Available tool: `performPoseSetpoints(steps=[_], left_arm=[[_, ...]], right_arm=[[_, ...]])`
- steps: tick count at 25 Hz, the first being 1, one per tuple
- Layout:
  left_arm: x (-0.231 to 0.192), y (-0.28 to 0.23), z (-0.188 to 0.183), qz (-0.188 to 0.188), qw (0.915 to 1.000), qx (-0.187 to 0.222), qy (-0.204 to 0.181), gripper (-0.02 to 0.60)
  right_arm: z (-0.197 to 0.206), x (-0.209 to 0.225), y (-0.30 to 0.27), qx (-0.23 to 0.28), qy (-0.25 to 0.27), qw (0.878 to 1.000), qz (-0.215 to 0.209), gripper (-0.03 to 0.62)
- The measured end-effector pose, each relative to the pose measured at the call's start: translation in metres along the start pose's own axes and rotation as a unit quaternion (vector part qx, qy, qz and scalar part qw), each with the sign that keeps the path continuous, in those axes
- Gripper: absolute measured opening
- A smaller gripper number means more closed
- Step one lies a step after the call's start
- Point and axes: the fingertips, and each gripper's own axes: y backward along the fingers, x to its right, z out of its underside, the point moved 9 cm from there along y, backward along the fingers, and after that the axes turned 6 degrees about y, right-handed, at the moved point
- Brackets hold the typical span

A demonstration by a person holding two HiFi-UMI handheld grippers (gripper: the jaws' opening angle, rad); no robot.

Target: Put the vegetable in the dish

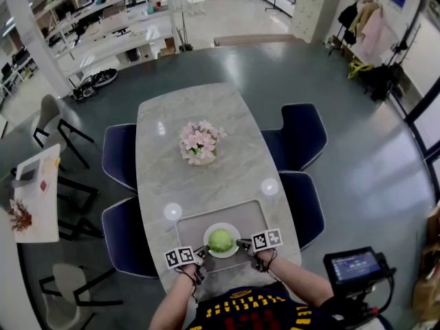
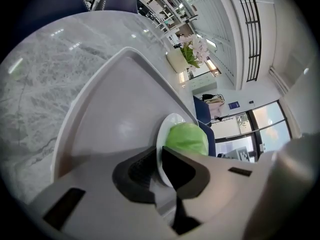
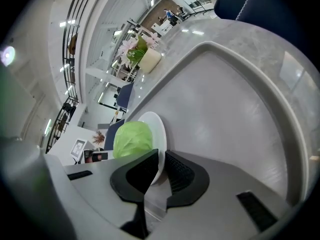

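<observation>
A round green cabbage (image 1: 221,240) rests on a small white dish (image 1: 221,225), which sits on a grey tray (image 1: 199,222) at the near end of the marble table. My left gripper (image 1: 202,251) is shut on the dish's left rim, and my right gripper (image 1: 242,243) is shut on its right rim. In the left gripper view the dish's rim (image 2: 167,129) runs between the jaws of the left gripper (image 2: 159,156), with the cabbage (image 2: 187,138) just beyond. The right gripper view mirrors this: the right gripper (image 3: 161,159), the dish (image 3: 156,126), the cabbage (image 3: 131,139).
A vase of pink flowers (image 1: 200,145) stands mid-table. Two white discs (image 1: 172,211) (image 1: 269,186) lie beside the tray's far corners. Dark blue chairs (image 1: 302,135) flank the table on both sides. A screen on a stand (image 1: 354,265) is at my right.
</observation>
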Motion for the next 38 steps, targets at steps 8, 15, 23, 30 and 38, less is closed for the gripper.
performPoseSetpoints(steps=[8, 15, 23, 30, 38], left_arm=[[-0.004, 0.011, 0.000, -0.017, 0.9995, 0.028, -0.002, 0.043], [-0.009, 0.042, -0.001, -0.012, 0.9942, 0.100, 0.037, 0.041], [0.028, 0.068, 0.015, 0.032, 0.9903, 0.135, -0.012, 0.041], [0.088, 0.084, 0.032, 0.121, 0.9833, 0.129, -0.042, 0.041], [0.155, 0.102, 0.041, 0.172, 0.9678, 0.124, -0.136, 0.041]], right_arm=[[-0.005, 0.009, 0.016, 0.037, 0.002, 0.999, 0.016, 0.028], [-0.012, 0.015, 0.043, 0.089, -0.014, 0.996, 0.015, 0.028], [-0.009, -0.028, 0.068, 0.138, 0.007, 0.989, -0.047, 0.028], [-0.015, -0.066, 0.094, 0.181, 0.024, 0.979, -0.093, 0.026], [-0.022, -0.113, 0.116, 0.211, 0.066, 0.965, -0.141, 0.026]])
